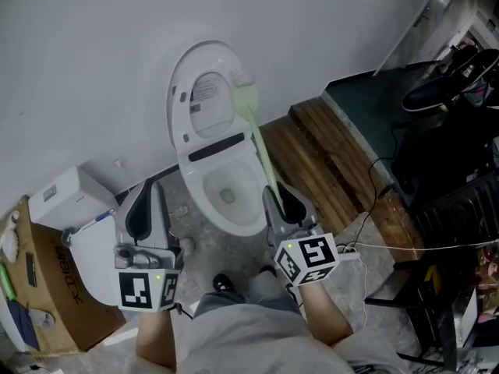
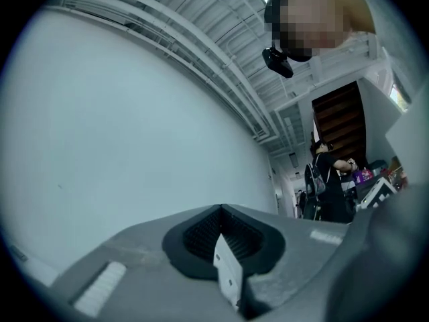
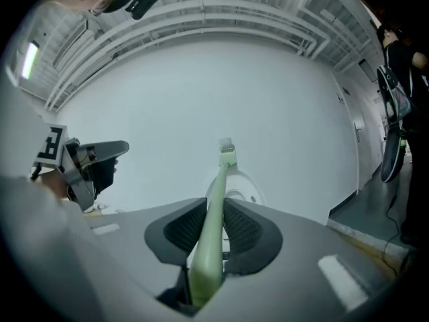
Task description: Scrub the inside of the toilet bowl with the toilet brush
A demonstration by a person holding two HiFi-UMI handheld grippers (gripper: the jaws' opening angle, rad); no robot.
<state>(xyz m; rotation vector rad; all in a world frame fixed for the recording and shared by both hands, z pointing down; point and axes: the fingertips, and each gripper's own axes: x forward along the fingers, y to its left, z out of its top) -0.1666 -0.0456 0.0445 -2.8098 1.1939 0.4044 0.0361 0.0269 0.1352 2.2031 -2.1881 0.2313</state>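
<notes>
From the head view, the toilet bowl (image 1: 204, 215) sits open against the white wall (image 1: 86, 61) with its lid (image 1: 187, 92) raised. The toilet brush (image 1: 263, 153) runs from the bowl's 4 o'clock edge up past its 12 o'clock. Its head rests on the raised lid, not in the bowl. The right gripper (image 1: 279, 198) holds the lower end of the handle. The left gripper (image 1: 146, 187) stands at the bowl's 8 o'clock, apart from the brush.

The right gripper view adds the grip itself: the right gripper (image 3: 216, 204) has its black ribbed pads closed on the toilet brush (image 3: 213, 227), whose handle rises between them toward 12 o'clock. It also shows the left gripper (image 3: 110, 154) off at 9 o'clock.

The left gripper view faces only wall and ceiling – no toilet at all. The left gripper (image 2: 221, 210) has its jaws brought together, with a thin white flat piece at their seam that cannot be identified. A person with a backpack (image 2: 327, 188) stands far off at 3 o'clock.

The brush is pale green all over – a slim, slightly thickening handle ending in a small, flat, paler head.

Only the head view takes in the wooden step (image 1: 343, 158) at 3 o'clock of the bowl and the cardboard box (image 1: 58, 294) at 8 o'clock.
</notes>
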